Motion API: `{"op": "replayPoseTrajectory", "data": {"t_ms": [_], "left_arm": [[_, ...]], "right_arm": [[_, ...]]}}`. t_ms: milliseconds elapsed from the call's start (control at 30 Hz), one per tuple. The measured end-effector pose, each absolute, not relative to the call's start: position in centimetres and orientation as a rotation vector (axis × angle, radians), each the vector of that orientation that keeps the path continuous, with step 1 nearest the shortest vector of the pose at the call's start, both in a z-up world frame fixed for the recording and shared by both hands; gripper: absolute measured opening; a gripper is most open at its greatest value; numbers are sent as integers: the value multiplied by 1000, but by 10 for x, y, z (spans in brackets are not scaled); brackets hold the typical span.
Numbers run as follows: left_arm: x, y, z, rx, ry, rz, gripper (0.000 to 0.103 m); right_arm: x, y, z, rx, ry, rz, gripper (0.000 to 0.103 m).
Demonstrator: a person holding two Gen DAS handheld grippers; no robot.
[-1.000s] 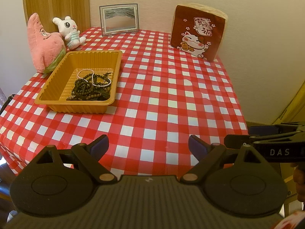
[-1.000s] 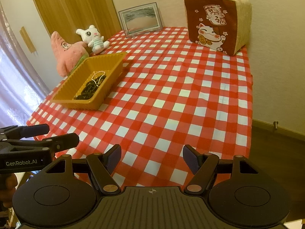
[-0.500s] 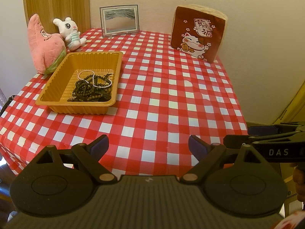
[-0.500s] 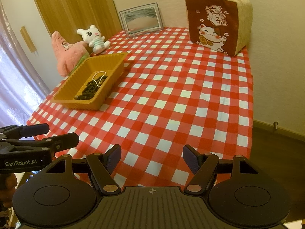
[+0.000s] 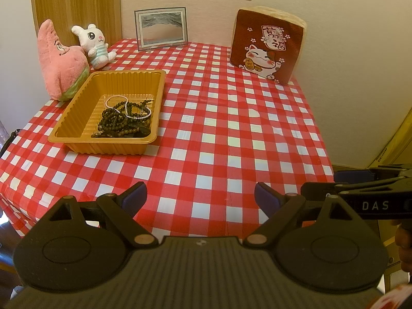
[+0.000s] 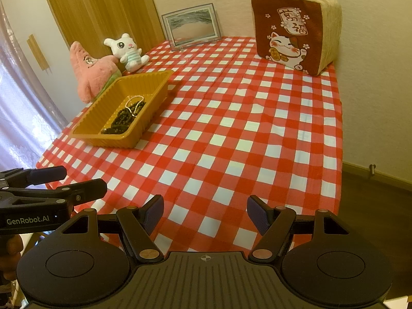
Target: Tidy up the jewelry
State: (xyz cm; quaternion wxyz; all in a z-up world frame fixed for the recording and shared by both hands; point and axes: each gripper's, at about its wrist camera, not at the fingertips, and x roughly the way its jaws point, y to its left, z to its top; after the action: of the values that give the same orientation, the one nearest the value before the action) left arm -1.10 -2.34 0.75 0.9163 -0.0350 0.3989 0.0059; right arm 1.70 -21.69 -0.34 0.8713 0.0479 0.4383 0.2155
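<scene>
An orange plastic tray [image 5: 77, 118] [image 6: 154, 82] stands on the left part of the red-checked table. In it lie dark bead strands [image 5: 121, 126] [image 6: 123, 118] tangled with a thin pale bead chain [image 5: 121, 103] [image 6: 132, 103]. My left gripper [image 5: 200, 197] hovers open over the table's near edge, well short of the tray, with nothing between its fingers. My right gripper [image 6: 205, 212] is also open and empty above the near edge, further right. Each gripper appears at the edge of the other's view: the right gripper's fingers [image 5: 334, 188] and the left gripper's fingers [image 6: 85, 188].
A pink starfish plush [image 5: 59, 61] and a white rabbit plush [image 5: 94, 43] sit behind the tray. A framed picture [image 5: 161, 27] leans on the back wall, and a brown cat cushion [image 5: 267, 46] stands at the back right. The table [image 5: 231, 128] drops off at right.
</scene>
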Motion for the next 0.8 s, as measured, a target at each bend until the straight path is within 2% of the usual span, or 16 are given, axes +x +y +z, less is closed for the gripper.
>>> {"op": "replayPoseTrajectory", "data": {"t_ms": [800], "left_arm": [[-11,-21,7,-72,818,11,90]], "right_arm": [[17,-215,-3,98,917,450,71]]}}
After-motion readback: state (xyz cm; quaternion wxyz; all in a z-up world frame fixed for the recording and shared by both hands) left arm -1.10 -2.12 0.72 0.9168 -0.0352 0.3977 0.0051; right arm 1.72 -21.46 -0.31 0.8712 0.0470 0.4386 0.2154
